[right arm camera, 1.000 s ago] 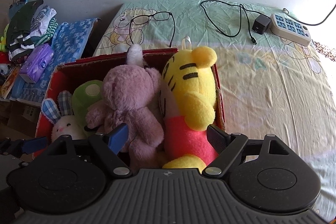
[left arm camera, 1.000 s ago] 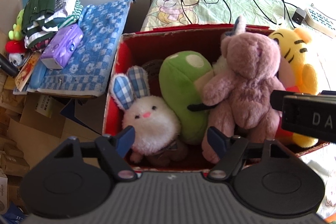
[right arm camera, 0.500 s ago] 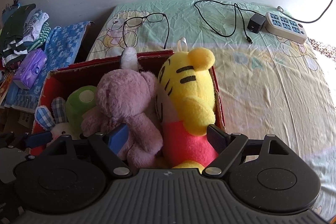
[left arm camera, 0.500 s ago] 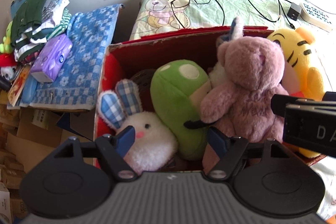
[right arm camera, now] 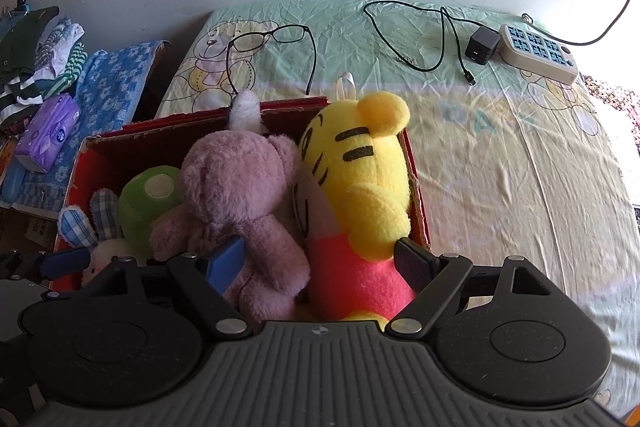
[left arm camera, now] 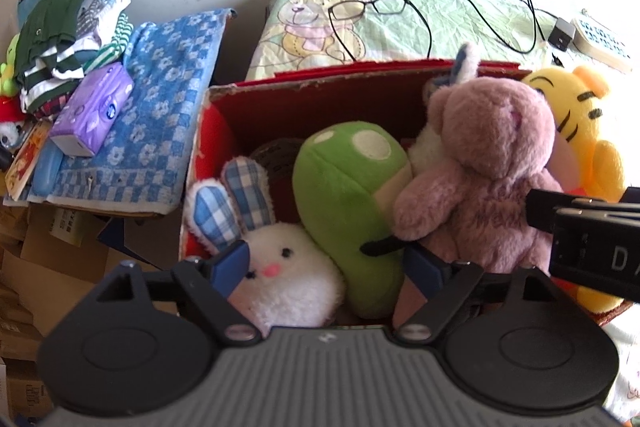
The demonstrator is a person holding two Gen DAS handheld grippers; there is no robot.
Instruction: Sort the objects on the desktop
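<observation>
While the left gripper (left arm camera: 326,269) has its jaws opening, nothing is pinched: the white bunny plush (left arm camera: 286,279) and the lower end of the green plush (left arm camera: 348,203) sit in the gap, pads not pressing on either. Right gripper (right arm camera: 320,263) has its jaws apart too, straddling the pink bear's (right arm camera: 240,195) legs and the yellow tiger plush's (right arm camera: 360,195) pink-red torso, no squeeze visible.

All four toys are packed tight, shoulder to shoulder, in the red cardboard box (left arm camera: 304,95), which stands on a bed covered by a green cartoon sheet (right arm camera: 500,155).

Handling call: all are light, soft, compressible and not fragile. Fur is grippy, so slip risk is low; the real risk is pinching only pile or an ear and having it pull through. Best hold is a deep bite across a torso or head, not a limb. The bunny's checked ears (left arm camera: 232,203) are thin and floppy, a poor handle. Packed this tight, lifting one will likely drag its neighbour.

Further out on the sheet: glasses (right arm camera: 272,39) just behind the box, rigid and fragile, best taken at the frame bridge. Charger with cable (right arm camera: 482,45) and power strip (right arm camera: 538,51) lie well apart at the far right. A towel-covered side stack (left arm camera: 148,123) with clothes and a purple tissue pack (left arm camera: 94,109) stands off to the left.
</observation>
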